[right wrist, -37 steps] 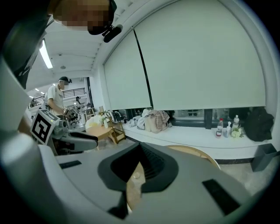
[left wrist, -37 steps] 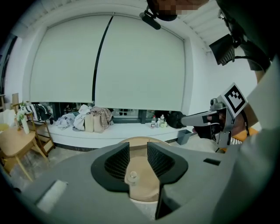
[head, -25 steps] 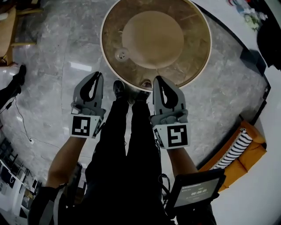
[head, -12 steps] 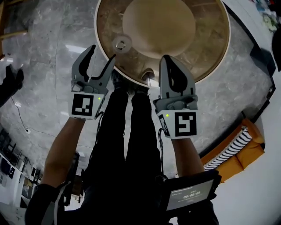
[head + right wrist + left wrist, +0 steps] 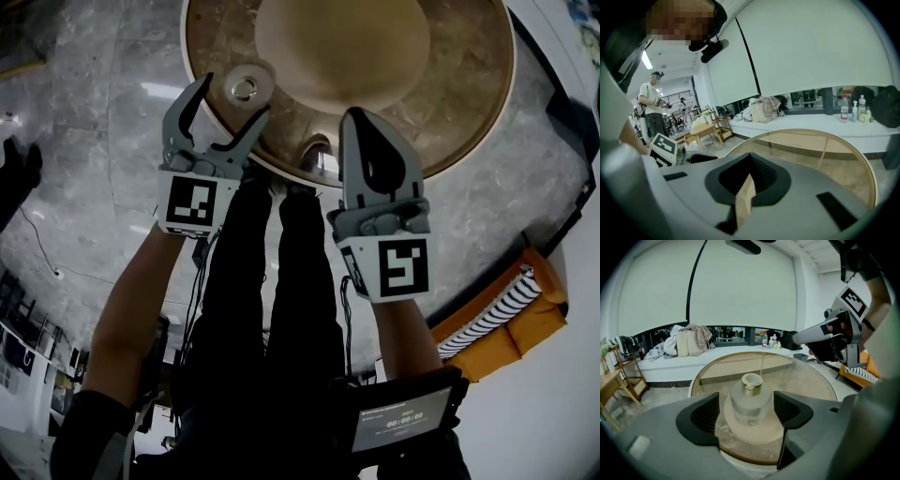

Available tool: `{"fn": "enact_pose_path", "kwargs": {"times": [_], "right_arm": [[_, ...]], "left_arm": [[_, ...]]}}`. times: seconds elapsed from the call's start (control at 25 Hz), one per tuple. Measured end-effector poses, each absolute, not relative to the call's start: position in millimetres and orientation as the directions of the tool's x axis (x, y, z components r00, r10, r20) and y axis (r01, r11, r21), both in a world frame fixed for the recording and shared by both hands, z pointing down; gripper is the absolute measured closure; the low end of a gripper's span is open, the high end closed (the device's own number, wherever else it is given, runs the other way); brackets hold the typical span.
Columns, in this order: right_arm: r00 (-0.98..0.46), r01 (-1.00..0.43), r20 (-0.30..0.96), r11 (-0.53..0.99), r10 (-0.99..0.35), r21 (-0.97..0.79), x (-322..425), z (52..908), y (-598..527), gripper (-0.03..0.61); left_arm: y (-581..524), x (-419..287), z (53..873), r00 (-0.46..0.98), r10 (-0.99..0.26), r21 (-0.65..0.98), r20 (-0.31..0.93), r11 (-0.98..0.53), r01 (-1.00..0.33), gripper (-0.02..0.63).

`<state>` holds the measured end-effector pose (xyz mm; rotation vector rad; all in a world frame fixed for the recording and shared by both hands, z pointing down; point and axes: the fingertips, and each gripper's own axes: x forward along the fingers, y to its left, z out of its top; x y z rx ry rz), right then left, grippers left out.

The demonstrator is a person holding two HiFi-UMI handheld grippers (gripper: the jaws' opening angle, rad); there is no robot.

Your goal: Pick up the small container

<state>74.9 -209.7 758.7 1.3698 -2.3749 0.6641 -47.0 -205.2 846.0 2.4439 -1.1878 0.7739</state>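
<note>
The small container (image 5: pixel 246 87) is a frosted jar with a gold neck, standing near the edge of the round glass table (image 5: pixel 473 117). My left gripper (image 5: pixel 232 101) is open; its jaws have just been opening. In the left gripper view the container (image 5: pixel 750 401) stands on the table (image 5: pixel 811 378) in the gap between the two pads (image 5: pixel 707 414), with space on both sides. My left gripper (image 5: pixel 746 417) does not touch it. My right gripper (image 5: pixel 364 127) is shut and empty over the table's near rim, right of the container. Its closed jaws fill the right gripper view (image 5: pixel 746 185).
An orange sofa with a striped cushion (image 5: pixel 506 323) stands at the right on the marble floor. The person's dark legs (image 5: pixel 272 309) and a tablet (image 5: pixel 403 412) are below the grippers. A long bench with bags (image 5: pixel 689 341) and bottles (image 5: pixel 844 108) runs behind the table. A person (image 5: pixel 651 110) stands far left.
Both grippers have moved up the picture toward the table. The left jaws went from shut to wide open, and the container now sits between their tips. The right jaws stay shut.
</note>
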Motion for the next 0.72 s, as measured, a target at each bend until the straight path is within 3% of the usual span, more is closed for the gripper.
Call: {"fn": "enact_pose_path", "kwargs": {"times": [0.72], "right_arm": [[-0.473,-0.881,0.503,0.401,-0.723,-0.251,84,745,-204,0.581]], "left_arm": [[-216,-32,882,0.495,-0.573,0.021,0.653,-0.64,-0.768,0.281]]}}
